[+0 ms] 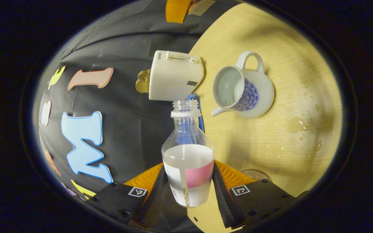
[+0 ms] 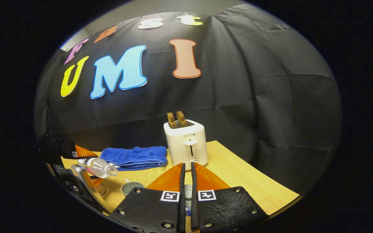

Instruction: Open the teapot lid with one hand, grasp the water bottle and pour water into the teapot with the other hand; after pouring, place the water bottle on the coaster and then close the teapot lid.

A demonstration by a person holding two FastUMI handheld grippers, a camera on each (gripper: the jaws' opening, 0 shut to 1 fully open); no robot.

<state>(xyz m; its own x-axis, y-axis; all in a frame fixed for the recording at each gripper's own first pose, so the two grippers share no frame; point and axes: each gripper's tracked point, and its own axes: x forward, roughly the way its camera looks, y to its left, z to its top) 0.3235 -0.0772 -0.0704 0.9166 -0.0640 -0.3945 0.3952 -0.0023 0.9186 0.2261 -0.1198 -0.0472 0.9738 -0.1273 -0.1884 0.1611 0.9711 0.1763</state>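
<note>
Left gripper (image 1: 189, 191) fingers clamp the water bottle (image 1: 188, 161), tilted toward the open teapot (image 1: 241, 92); right gripper (image 2: 186, 181) fingers nearly closed, contents unclear

- White toaster (image 2: 186, 145) with two toast slices (image 2: 176, 119) on the wooden table (image 2: 238, 174).
- Folded blue towel (image 2: 136, 157) just beside it.
- Tilted water bottle (image 2: 99, 167) over the open teapot (image 2: 132, 187).

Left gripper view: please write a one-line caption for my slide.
Left claw grips the uncapped water bottle, tilted toward the open teapot.
</note>
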